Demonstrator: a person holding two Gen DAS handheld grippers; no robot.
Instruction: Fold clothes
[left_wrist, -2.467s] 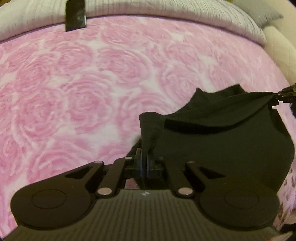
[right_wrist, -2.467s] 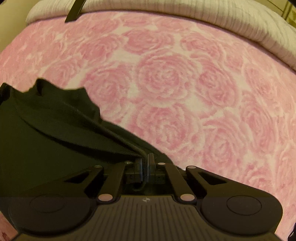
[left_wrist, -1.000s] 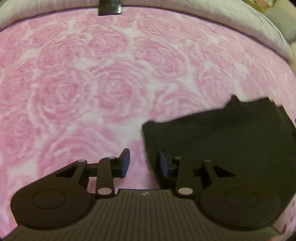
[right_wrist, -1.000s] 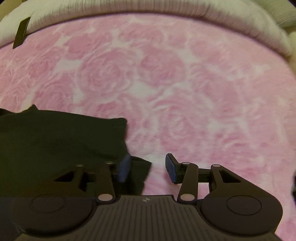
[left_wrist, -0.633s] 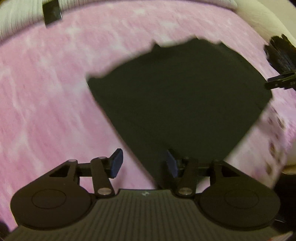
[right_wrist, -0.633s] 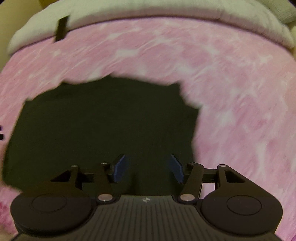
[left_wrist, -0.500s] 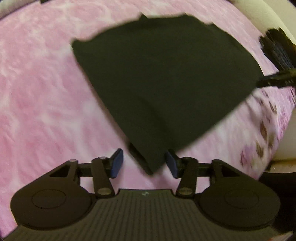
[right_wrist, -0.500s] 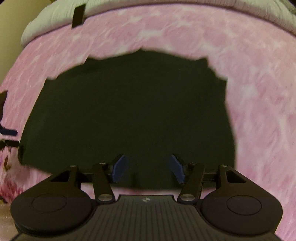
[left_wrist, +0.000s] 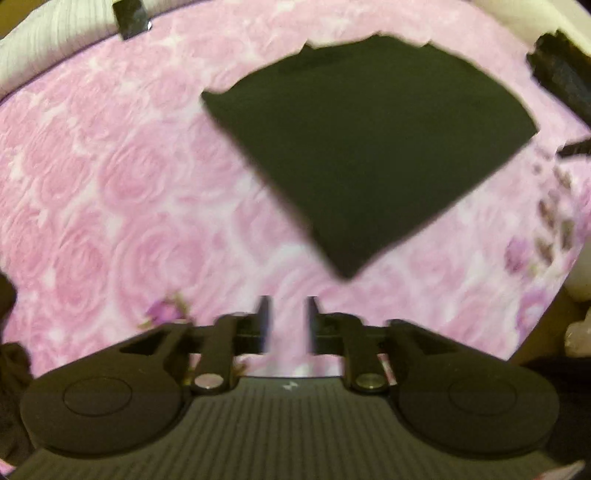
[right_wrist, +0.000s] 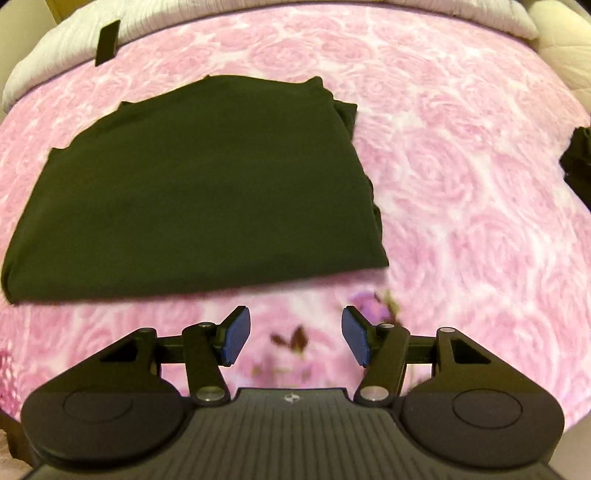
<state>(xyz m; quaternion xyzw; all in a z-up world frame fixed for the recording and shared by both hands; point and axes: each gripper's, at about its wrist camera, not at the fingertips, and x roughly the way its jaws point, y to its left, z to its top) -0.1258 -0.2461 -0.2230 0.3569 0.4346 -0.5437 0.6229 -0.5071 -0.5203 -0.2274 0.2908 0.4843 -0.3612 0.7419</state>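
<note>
Dark garment (right_wrist: 192, 184) lies flat, folded into a neat block in the upper left on the pink blanket (right_wrist: 461, 192), so right gripper (right_wrist: 295, 339) and left gripper (left_wrist: 286, 325) hover empty, jaws parted

So the folded garment (right_wrist: 195, 184) lies flat on the bed (right_wrist: 461, 177). Behind the garment sits a pillow (right_wrist: 66, 48); another garment (right_wrist: 578, 162) lies well off to its right.

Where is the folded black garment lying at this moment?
The black garment lies flat on the pink rose blanket, ahead and left of the open right gripper in the right wrist view, touching neither gripper.
</note>
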